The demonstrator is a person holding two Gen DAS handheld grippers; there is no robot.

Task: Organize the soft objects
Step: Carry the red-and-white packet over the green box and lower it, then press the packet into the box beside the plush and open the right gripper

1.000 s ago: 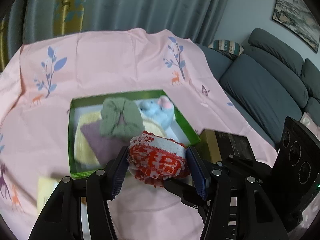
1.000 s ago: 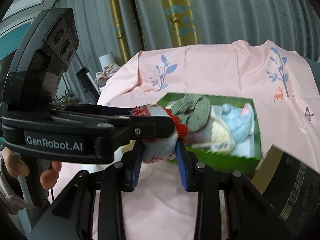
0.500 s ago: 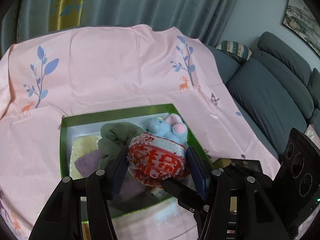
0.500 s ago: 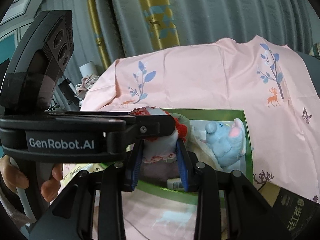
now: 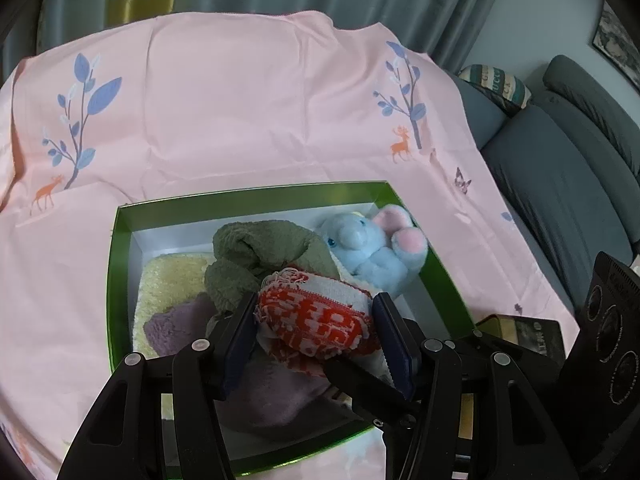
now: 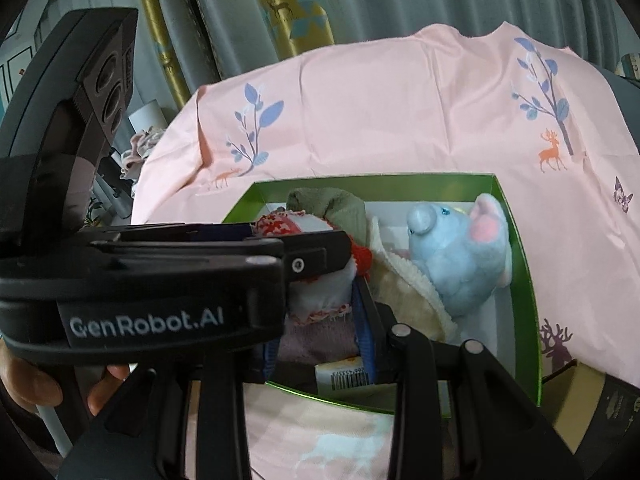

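Two handheld grippers clamp the same rolled red-and-white towel (image 5: 316, 322) above an open green box (image 5: 248, 198). The left gripper (image 5: 316, 328) is about half open, its blue pads pressed against the two ends of the roll. The right gripper (image 6: 320, 320) is narrower, its jaws closed on the white underside of the towel (image 6: 320, 292); the left gripper's black body crosses in front of it. A hand (image 6: 36, 392) grips the left tool's handle. The box sits on a pink cloth (image 5: 240, 100) printed with blue trees and orange deer. Inside the box lie a crumpled olive-green towel (image 5: 260, 248), a pale yellow towel (image 5: 172, 276), a mauve towel (image 5: 176, 328) and a light blue plush elephant (image 5: 368, 244) with pink ears at the right end. A dark box (image 5: 520, 332) lies just beside the green one
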